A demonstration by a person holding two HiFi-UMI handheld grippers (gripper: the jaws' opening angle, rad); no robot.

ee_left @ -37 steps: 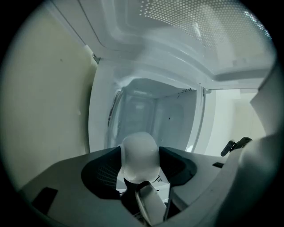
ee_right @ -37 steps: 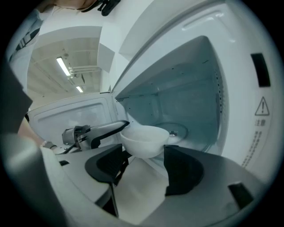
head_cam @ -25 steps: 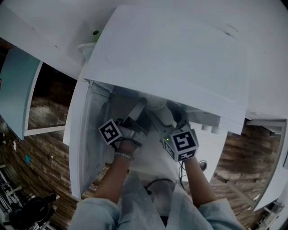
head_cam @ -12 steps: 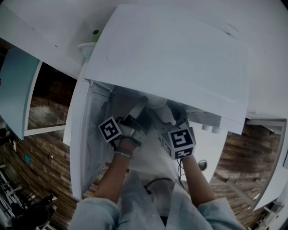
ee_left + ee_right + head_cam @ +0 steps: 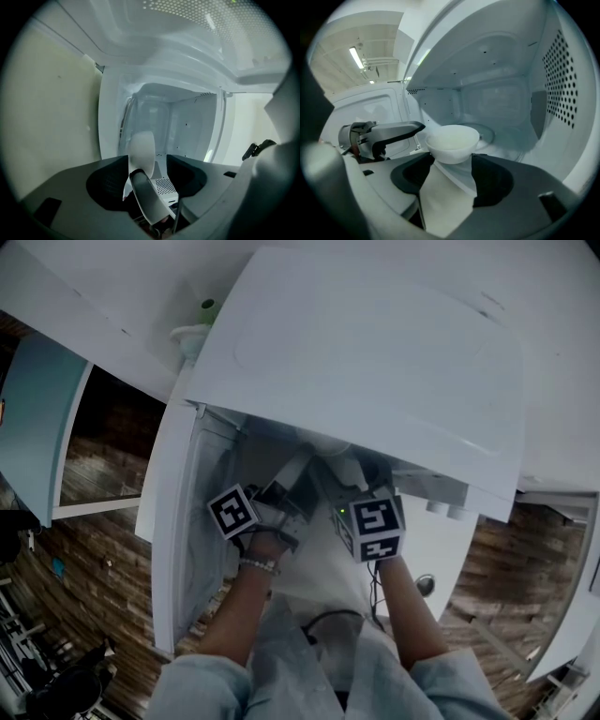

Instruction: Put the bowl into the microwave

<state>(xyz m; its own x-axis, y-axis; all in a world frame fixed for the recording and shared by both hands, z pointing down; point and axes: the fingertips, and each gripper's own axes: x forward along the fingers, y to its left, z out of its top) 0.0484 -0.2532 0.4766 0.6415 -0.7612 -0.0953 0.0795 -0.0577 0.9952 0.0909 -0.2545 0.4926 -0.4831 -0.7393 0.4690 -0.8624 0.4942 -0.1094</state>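
The white bowl [image 5: 452, 140] hangs at the mouth of the white microwave [image 5: 375, 362], just in front of its glass turntable [image 5: 490, 133]. My right gripper [image 5: 451, 158] is shut on the bowl's near side. In the head view the right gripper [image 5: 352, 486] reaches under the microwave's top, which hides its tips and the bowl. My left gripper [image 5: 292, 470] points level into the opening beside it, and shows in the right gripper view as a grey arm, the left gripper [image 5: 389, 131]. Its jaws have just been closing slightly, but the left gripper [image 5: 140, 161] stands open with nothing between its fingers.
The microwave door [image 5: 183, 521] hangs open to the left. A perforated side wall [image 5: 562, 79] bounds the cavity on the right. A small white thing with a green top [image 5: 200, 322] stands behind the microwave. A cable [image 5: 323, 620] trails near the person's body.
The right gripper has edged slightly further towards the microwave opening with the bowl. The left gripper has stayed where it was.
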